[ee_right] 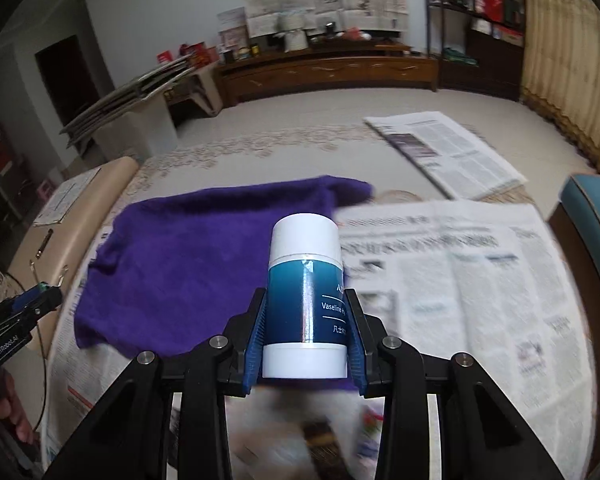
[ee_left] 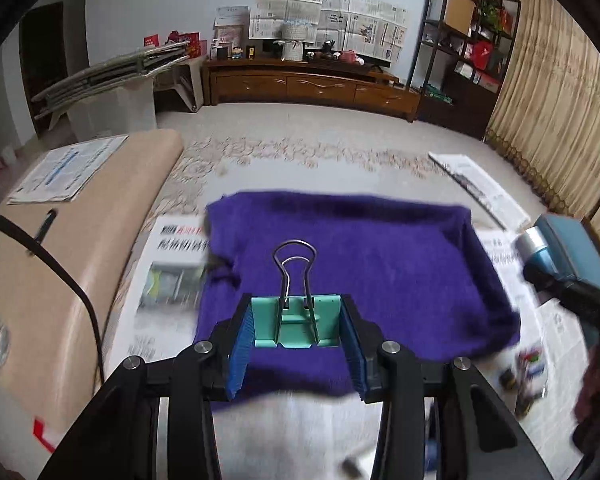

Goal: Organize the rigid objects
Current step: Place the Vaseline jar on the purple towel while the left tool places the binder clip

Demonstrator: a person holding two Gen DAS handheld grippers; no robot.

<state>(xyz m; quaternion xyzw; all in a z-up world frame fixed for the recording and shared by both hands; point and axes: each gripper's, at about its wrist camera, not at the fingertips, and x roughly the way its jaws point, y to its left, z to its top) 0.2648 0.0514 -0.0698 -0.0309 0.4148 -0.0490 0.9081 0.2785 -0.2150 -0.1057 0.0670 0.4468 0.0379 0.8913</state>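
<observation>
Left wrist view:
- The left gripper [ee_left: 296, 330] is seen partly closed, its blue pads [ee_left: 242, 344] pressed against the two sides of a green binder clip [ee_left: 296, 326].
- The clip is held between the pads with its wire handles [ee_left: 294, 276] pointing away from the camera.
- A purple towel [ee_left: 380, 268] is seen beneath and beyond the clip, spread over newspaper [ee_left: 168, 280].
- At the right edge the right gripper [ee_left: 572, 292] is seen from the side with a teal bottle [ee_left: 556, 252] in it; how its jaws stand cannot be told from here.
- A beige cushion [ee_left: 80, 248] is seen at the left with a paper [ee_left: 68, 170] lying on it.
- A wooden cabinet [ee_left: 312, 88] is seen along the far wall, and a shelf [ee_left: 464, 52] beside a curtain [ee_left: 556, 112] at the right.

Right wrist view:
- The right gripper [ee_right: 305, 336] is seen closed narrowly on the teal bottle [ee_right: 306, 304], its pads [ee_right: 256, 344] pressed on the lower body.
- The bottle is held pointing away from the camera, its white cap [ee_right: 305, 238] at the far end, above the near edge of the towel [ee_right: 188, 256].
- Newspaper [ee_right: 460, 292] is spread to the right of the towel, with another sheet [ee_right: 448, 152] farther off on the floor.
- At the left edge the left gripper [ee_right: 32, 302] is seen, with a little of the clip [ee_right: 40, 289] showing in green at its tip.
- A teal chair [ee_right: 596, 216] is seen at the right edge.
</observation>
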